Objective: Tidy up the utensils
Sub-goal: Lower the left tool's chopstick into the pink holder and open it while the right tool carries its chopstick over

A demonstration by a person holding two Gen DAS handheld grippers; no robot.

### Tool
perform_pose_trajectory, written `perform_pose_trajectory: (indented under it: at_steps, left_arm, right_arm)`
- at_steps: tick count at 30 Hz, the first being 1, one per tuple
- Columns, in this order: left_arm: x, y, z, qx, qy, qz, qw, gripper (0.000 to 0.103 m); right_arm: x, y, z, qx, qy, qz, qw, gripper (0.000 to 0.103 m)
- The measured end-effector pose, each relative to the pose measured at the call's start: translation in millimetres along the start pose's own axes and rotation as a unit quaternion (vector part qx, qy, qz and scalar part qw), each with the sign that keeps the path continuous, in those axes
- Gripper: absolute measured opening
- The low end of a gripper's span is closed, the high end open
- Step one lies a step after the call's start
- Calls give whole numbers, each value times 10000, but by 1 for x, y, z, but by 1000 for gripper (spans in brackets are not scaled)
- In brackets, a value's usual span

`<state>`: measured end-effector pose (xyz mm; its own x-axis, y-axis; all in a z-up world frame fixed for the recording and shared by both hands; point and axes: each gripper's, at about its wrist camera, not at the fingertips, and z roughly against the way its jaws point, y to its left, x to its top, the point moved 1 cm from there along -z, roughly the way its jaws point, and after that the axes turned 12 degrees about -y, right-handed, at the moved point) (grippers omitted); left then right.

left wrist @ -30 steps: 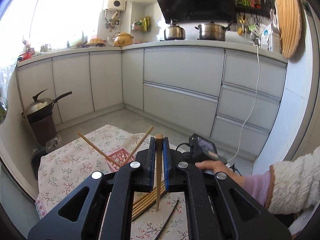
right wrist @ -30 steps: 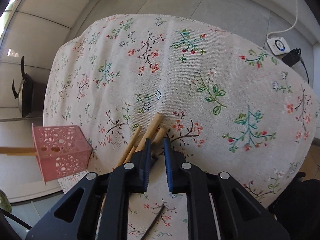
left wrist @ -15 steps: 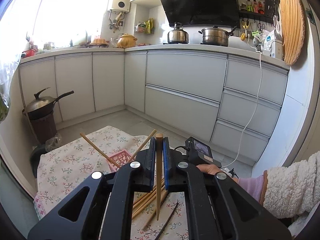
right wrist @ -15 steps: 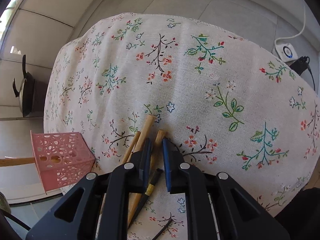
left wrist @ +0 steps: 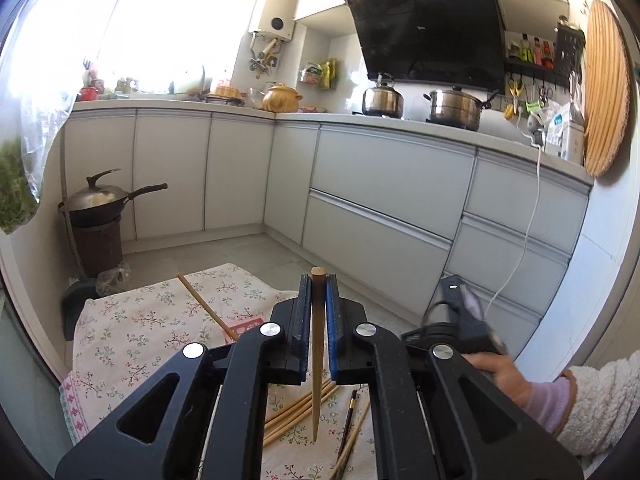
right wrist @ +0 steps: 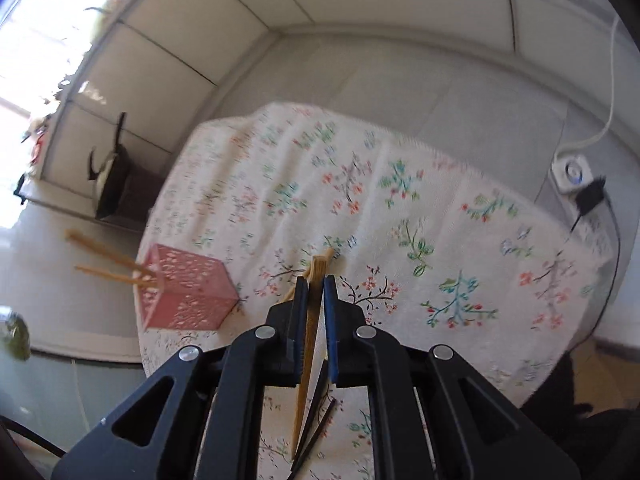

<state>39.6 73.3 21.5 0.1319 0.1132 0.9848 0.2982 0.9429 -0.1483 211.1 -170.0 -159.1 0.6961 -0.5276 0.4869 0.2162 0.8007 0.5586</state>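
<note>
My left gripper [left wrist: 318, 280] is shut on a wooden chopstick [left wrist: 317, 356] held upright above the floral tablecloth [left wrist: 132, 328]. Several loose wooden chopsticks [left wrist: 298, 410] and a dark one [left wrist: 349, 412] lie on the cloth below it. My right gripper [right wrist: 316, 280] is shut on a wooden chopstick [right wrist: 309, 340], lifted off the cloth, with dark chopsticks [right wrist: 316, 424] beneath. The pink perforated holder [right wrist: 184, 290] stands left of it with two chopsticks [right wrist: 108, 260] in it; its rim also shows in the left wrist view [left wrist: 248, 326].
The cloth-covered table [right wrist: 440, 240] is small and drops off on all sides. A wok on a stand [left wrist: 96, 204] is at the far left. Kitchen cabinets [left wrist: 380, 184] run behind. A power strip and cable [right wrist: 572, 168] lie on the floor at right.
My right gripper closed on a chopstick from the pile and lifted it, tilting up away from the cloth. My left gripper kept its chopstick and rose a little.
</note>
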Motion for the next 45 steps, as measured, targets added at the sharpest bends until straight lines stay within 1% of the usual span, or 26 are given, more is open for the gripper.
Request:
perform_pose_trajectory:
  at_steps: [4, 8, 12, 16, 18, 22, 27, 31, 36, 39, 41, 43, 45]
  left_arm:
    - [5, 6, 2, 203, -136, 248, 9994, 7]
    - [11, 14, 4, 491, -271, 513, 9971, 7]
    - [20, 20, 7, 759, -455, 727, 9934, 7]
    - [36, 25, 10, 1011, -727, 921, 9879, 7]
    - [45, 26, 9, 1107, -834, 916, 9861, 7]
    - [60, 28, 1, 1456, -978, 819, 9811, 7]
    - [75, 38, -17, 1785, -1125, 785, 9743, 7]
    - [78, 48, -36, 1891, -1150, 846, 9715, 7]
    - [65, 62, -63, 2043, -1006, 832, 9702, 7]
    - [51, 71, -79, 2142, -841, 870, 9693, 7]
    - [43, 78, -88, 2119, -800, 946, 9694, 7]
    - [35, 80, -96, 2124, -670, 958, 9702, 7]
    - [29, 80, -98, 2106, -614, 957, 9709, 14]
  right_arm:
    - [11, 18, 51, 458, -516, 430, 9967, 8]
    - [19, 32, 91, 823, -854, 710, 9904, 8]
    - [29, 46, 118, 1109, -1027, 829, 9850, 8]
    - [43, 59, 148, 1421, -1267, 853, 9780, 8]
    - [52, 65, 163, 1599, -1371, 846, 9739, 8]
    - [65, 83, 181, 1880, -1535, 876, 9661, 8]
    - [80, 108, 187, 2166, -1633, 899, 9583, 8]
    - [91, 126, 180, 2215, -1712, 986, 9549, 8]
    - [95, 143, 161, 2206, -1710, 1162, 9532, 8]
    - [95, 148, 149, 2144, -1695, 1228, 9541, 8]
    - [95, 149, 141, 2124, -1648, 1231, 9553, 8]
    - [95, 151, 135, 2102, -1602, 1244, 9564, 8]
    - [96, 153, 130, 2077, -1574, 1260, 9572, 8]
